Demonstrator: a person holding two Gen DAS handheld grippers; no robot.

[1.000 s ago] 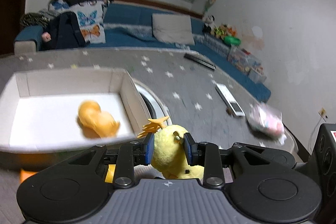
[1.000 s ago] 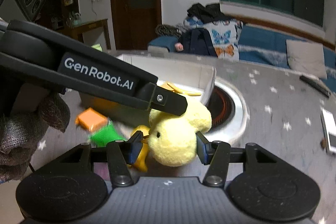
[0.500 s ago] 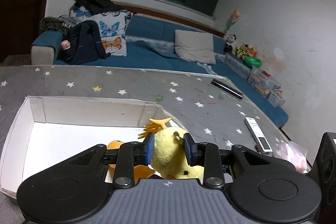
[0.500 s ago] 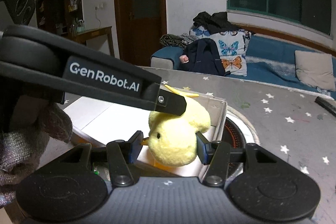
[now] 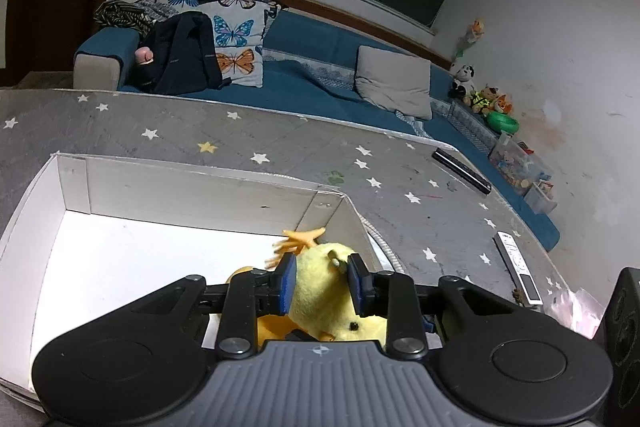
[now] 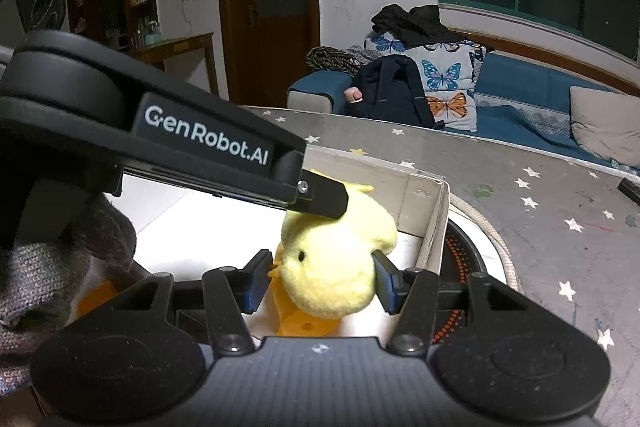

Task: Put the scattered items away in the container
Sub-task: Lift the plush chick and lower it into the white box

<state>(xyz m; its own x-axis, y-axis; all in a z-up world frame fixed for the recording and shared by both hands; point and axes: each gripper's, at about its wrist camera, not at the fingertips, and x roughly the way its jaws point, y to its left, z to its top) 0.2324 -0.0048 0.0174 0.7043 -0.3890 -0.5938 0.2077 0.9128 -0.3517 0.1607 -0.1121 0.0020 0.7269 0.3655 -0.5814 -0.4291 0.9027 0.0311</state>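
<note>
Claws meet on one toy: a yellow plush chick (image 6: 336, 259) hangs over the near right corner of a white box (image 5: 192, 187), gripped from two sides at once. Left claw (image 5: 322, 283) has just been closing and pinches the chick's body between its blue pads (image 5: 287, 281), orange feet (image 5: 298, 241) poking out above. Right claw (image 6: 320, 281) clamps the head, a dark eye and orange beak facing its left pad. Seen from the right wrist, the left claw's black arm crosses the chick's back, and a hand in a grey knitted glove (image 6: 60, 267) holds that tool. Inside the box, under the chick, lies an orange toy (image 6: 304, 323). Box sits on a grey star-printed surface (image 5: 400, 171), beside a round white-rimmed fitting (image 6: 480, 227).
</note>
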